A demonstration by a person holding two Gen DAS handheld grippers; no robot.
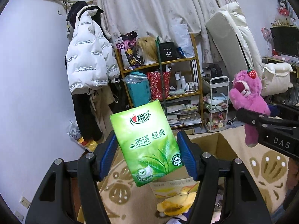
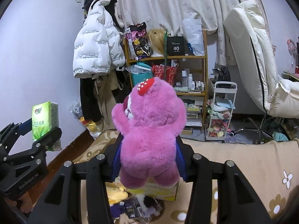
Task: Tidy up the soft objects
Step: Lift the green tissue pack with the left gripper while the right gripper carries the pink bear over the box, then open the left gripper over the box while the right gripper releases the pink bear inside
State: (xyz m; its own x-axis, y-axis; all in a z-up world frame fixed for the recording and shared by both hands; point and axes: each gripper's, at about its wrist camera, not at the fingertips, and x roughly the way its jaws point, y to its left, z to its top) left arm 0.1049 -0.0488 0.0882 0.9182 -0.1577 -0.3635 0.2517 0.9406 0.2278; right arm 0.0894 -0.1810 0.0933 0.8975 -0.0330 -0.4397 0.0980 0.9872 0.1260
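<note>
A: Left hand-held gripper (image 1: 147, 155): blue pads clamped on the green plastic tissue pack (image 1: 146, 142), held upright above the open cardboard box (image 1: 222, 145). Print reads "茶语.经典" and "100%".

B: Right hand-held gripper (image 2: 148, 160): closed around the pink plush bear with strawberry cap (image 2: 149, 130), above the box. Left view alone reads "DAS" on this gripper; right view alone shows the bear's back. Black shelf box (image 2: 175, 45) reads "40".

Left gripper (image 1: 147, 153) of matte black plastic, blue ribbed pads (image 1: 108, 154), silver screws, right gripper (image 2: 147, 160) alike, white "DAS" lettering on its side
</note>
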